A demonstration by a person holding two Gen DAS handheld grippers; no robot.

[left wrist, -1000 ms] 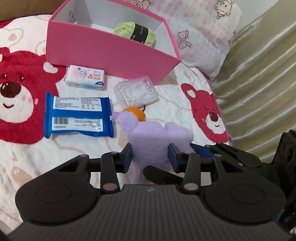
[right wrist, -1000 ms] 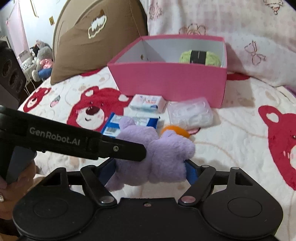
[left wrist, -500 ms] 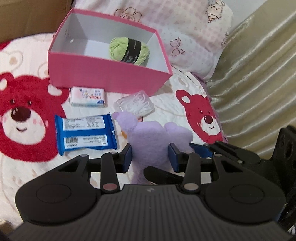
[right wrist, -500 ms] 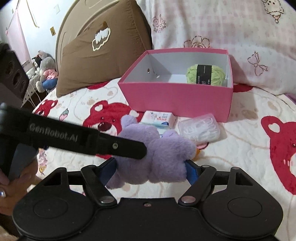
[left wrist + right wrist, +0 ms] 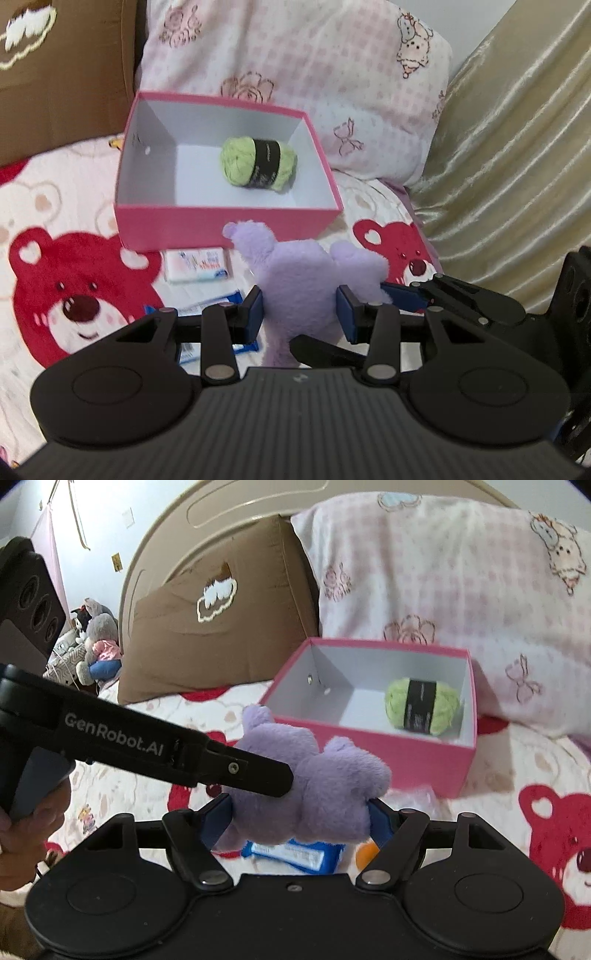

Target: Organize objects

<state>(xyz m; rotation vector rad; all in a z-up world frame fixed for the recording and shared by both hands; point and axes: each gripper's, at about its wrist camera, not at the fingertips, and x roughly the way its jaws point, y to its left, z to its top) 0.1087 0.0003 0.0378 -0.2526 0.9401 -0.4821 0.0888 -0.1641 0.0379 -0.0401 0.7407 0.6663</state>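
In the left wrist view we start at the left of the frame, where the bear-print bedspread (image 5: 74,288) carries a small tissue pack (image 5: 195,264) and, lower down, a blue packet (image 5: 218,302) partly hidden behind our fingers. Both lie loose outside the box, so we judge them still waiting to be sorted.

At centre, the left gripper (image 5: 299,314) is clamped on the purple plush toy (image 5: 299,280), its blue pads pressing the body from either side. The right gripper (image 5: 295,818) grips the same toy across its width. We take the double hold to be a way of keeping a soft, floppy body from sagging while it is carried clear of the bed.

The toy sits low centre in both views, just short of the near wall of the pink box (image 5: 225,225). Its long axis runs away from us toward the box, one rounded ear or limb pointing to the upper left — which end is the head we cannot say, since no face shows.

Further up and right, the green yarn ball (image 5: 258,166) already lies inside the box toward its right side, leaving the left part of the floor free — presumably where the toy goes.
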